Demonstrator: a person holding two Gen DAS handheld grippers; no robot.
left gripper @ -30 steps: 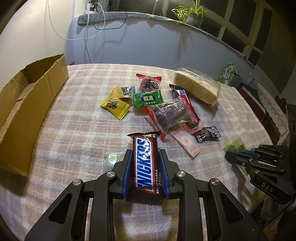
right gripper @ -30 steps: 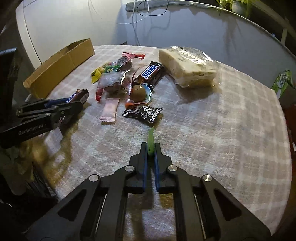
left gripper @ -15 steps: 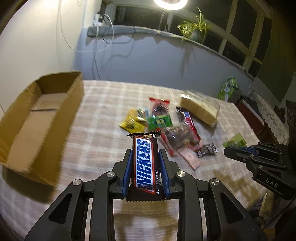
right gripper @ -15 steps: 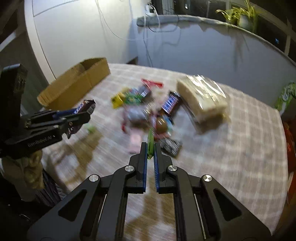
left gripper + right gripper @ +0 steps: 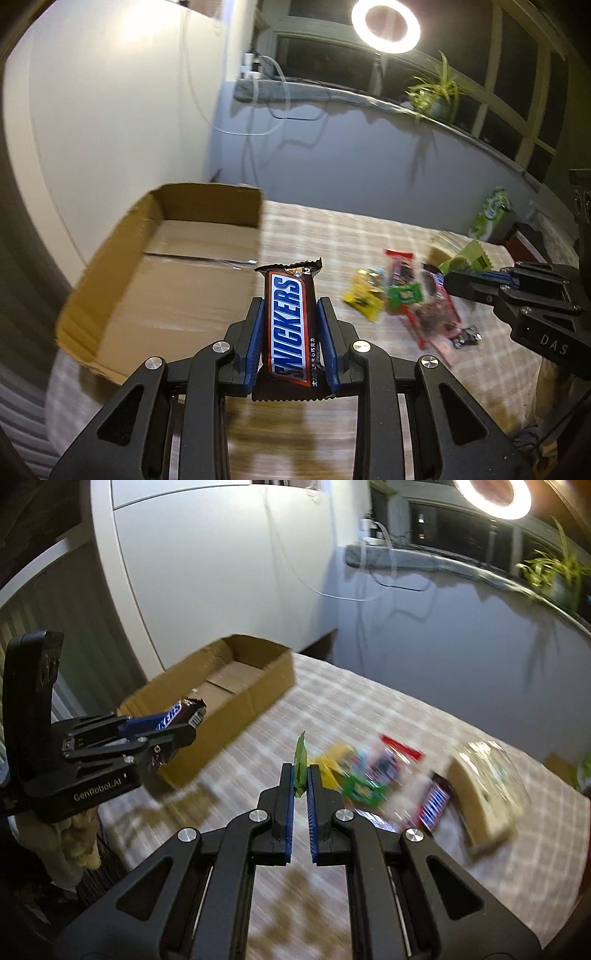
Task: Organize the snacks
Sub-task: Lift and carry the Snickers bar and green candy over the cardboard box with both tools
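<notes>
My left gripper (image 5: 290, 306) is shut on a Snickers bar (image 5: 290, 325) and holds it in the air, just right of the open cardboard box (image 5: 166, 280). It also shows in the right wrist view (image 5: 186, 725), at the near end of the box (image 5: 221, 686). My right gripper (image 5: 300, 771) is shut on a thin green packet (image 5: 301, 762), raised above the table; it shows in the left wrist view (image 5: 448, 282) with the packet (image 5: 467, 258). A pile of wrapped snacks (image 5: 402, 299) lies on the checked tablecloth (image 5: 332, 236).
A wrapped loaf of bread (image 5: 484, 794) lies right of the snack pile, beside a second Snickers bar (image 5: 434, 805). A green bag (image 5: 491, 214) stands beyond the table's far right. A wall, a sill with cables, a plant and a ring light are behind.
Both grippers have risen and swung left toward the cardboard box, each still holding its snack. The box now fills more of both views.
</notes>
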